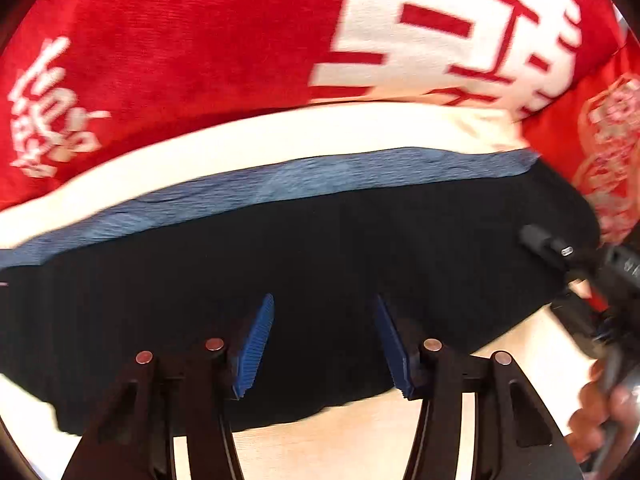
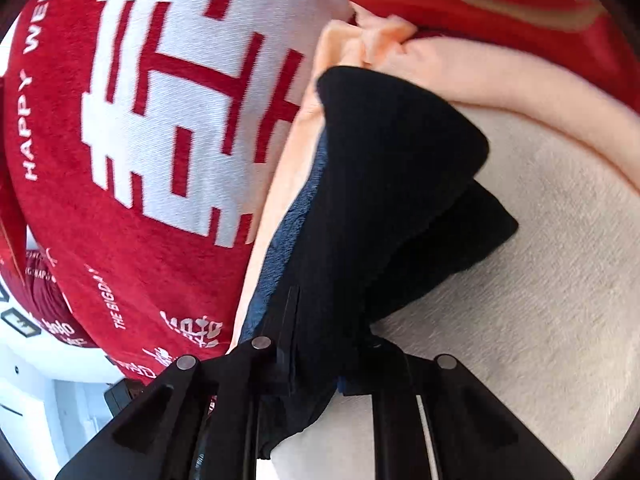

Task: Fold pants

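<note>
- Now the black pants lie folded on a cream surface, with a blue garment and a pale peach cloth showing beyond their far edge.
- Behind these sits a red cushion with a large white character and small white lettering.
- Left gripper hovers over the pants' near part, its blue-padded jaws spread apart and holding nothing.
- Right gripper is clamped on the pants; black fabric bunches between its closed jaws and rises away in a draped fold.
- In the left wrist view, the right gripper appears at the pants' right end, with the person's hand blurred behind it.
</note>
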`<state>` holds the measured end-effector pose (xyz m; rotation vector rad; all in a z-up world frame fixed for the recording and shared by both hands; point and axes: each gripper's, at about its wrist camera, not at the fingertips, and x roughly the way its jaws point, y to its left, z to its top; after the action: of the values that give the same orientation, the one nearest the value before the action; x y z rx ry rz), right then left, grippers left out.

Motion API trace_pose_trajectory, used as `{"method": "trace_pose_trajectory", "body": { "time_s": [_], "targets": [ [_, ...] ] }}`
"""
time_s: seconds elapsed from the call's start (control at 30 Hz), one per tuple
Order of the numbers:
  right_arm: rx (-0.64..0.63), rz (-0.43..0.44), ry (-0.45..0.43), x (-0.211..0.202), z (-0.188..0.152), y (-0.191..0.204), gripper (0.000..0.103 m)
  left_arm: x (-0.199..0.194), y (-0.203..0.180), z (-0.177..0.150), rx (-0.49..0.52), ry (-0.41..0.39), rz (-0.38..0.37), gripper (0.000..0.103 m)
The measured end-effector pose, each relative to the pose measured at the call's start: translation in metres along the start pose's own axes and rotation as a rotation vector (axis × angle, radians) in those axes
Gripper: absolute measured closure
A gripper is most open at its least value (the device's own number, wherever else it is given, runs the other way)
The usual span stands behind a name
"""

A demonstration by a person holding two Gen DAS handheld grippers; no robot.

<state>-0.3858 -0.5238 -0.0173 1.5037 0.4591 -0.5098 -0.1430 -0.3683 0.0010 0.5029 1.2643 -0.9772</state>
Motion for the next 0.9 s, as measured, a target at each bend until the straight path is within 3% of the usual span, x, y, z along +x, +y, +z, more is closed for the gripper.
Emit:
{"method": "trace_pose_trajectory", "body": {
  "time_s": [0.1, 0.17, 0.27, 0.37, 0.7, 0.83, 0.9],
  "targets": [
    [-0.039, 0.015, -0.003, -0.004, -0.005, 0.017, 0.089, 0.013, -0.012, -0.002, 0.014, 0.01, -0.093, 0.048],
    [-0.067, 0.002, 0.002, -0.004, -0.008, 0.026, 0.089, 0.03, -0.003, -0.007, -0.074, 0.04, -0.159, 0.048],
    [-0.113, -0.02, 0.002, -0.002, -0.013, 0.04, 0.089, 0.025, 0.017, -0.012, -0.196, -0.005, -0.266, 0.048],
    [-0.151, -0.05, -0.005, -0.001, -0.017, 0.055, 0.089, 0.023, 0.022, -0.014, -0.191, -0.008, -0.304, 0.048],
    [-0.464, -0.282, -0.028, 0.024, -0.071, 0.143, 0.088, 0.029, 0.043, -0.016, -0.176, -0.018, -0.456, 0.048],
    [-0.607, -0.4, -0.044, 0.048, -0.102, 0.183, 0.088, 0.016, 0.06, -0.015, -0.176, 0.022, -0.459, 0.048],
    [-0.664, -0.437, -0.043, 0.06, -0.118, 0.199, 0.088, -0.005, 0.08, -0.021, -0.158, -0.004, -0.424, 0.048]
  ]
}}
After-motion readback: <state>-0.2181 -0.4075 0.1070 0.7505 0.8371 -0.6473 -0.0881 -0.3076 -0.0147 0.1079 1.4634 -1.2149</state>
